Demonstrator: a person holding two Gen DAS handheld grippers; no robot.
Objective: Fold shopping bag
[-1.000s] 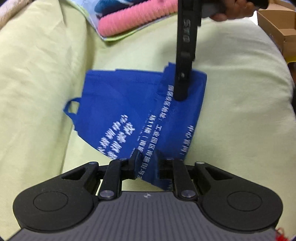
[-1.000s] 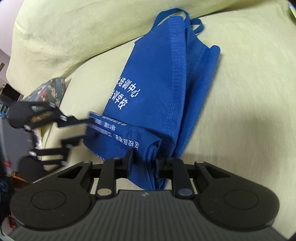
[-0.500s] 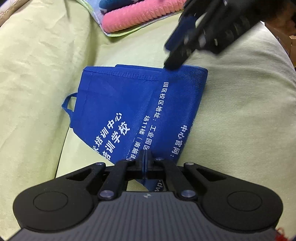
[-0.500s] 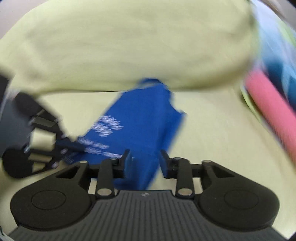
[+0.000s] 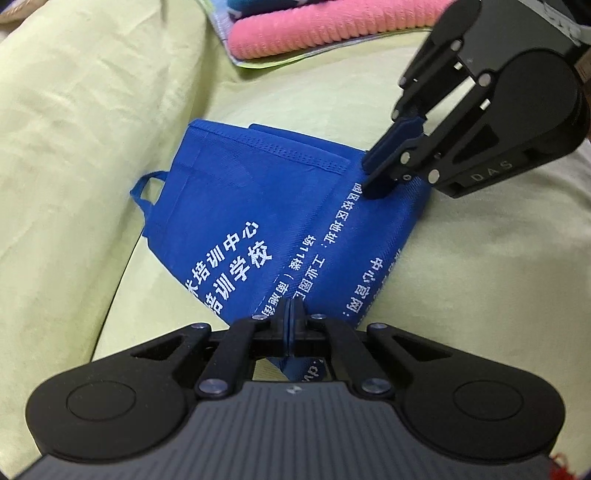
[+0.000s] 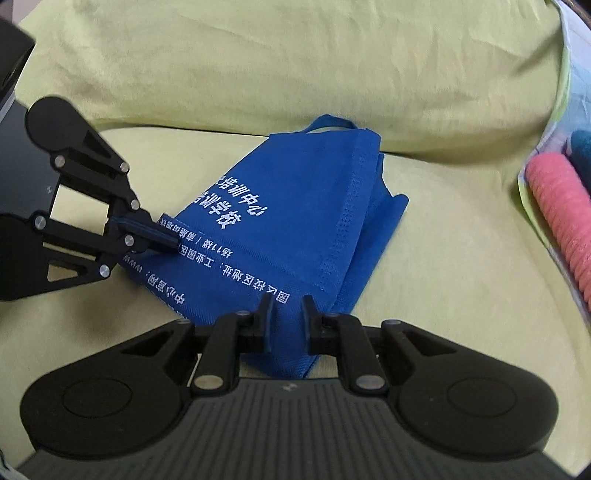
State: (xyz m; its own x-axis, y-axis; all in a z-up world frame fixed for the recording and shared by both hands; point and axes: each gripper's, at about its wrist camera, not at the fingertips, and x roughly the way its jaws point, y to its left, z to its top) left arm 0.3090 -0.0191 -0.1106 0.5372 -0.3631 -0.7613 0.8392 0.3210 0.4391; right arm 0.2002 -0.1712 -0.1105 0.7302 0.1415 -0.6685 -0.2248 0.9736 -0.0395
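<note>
A folded blue shopping bag (image 5: 240, 206) with white print lies on the yellow-green seat cushion (image 5: 480, 295). My left gripper (image 5: 291, 314) is shut on the bag's near corner. The right wrist view shows it as the left gripper (image 6: 168, 240) pinching that corner at the bag's (image 6: 303, 206) left side. My right gripper (image 6: 286, 306) straddles the opposite corner; its jaws are closing, with flat fabric in the gap and the pads still apart. In the left wrist view the right gripper (image 5: 373, 177) comes in from the upper right onto the bag's far corner. One handle loop (image 5: 147, 188) sticks out on the left.
A pink ribbed roll (image 5: 332, 26) lies on a patterned cloth at the back of the seat, seen as the pink roll (image 6: 565, 206) at the right edge. The sofa's back cushion (image 6: 295, 55) rises right behind the bag.
The right gripper let go of a bunched fold, swung around and now sits over the bag's far corner. The bag lies flatter. The left jaws came together on the near corner.
</note>
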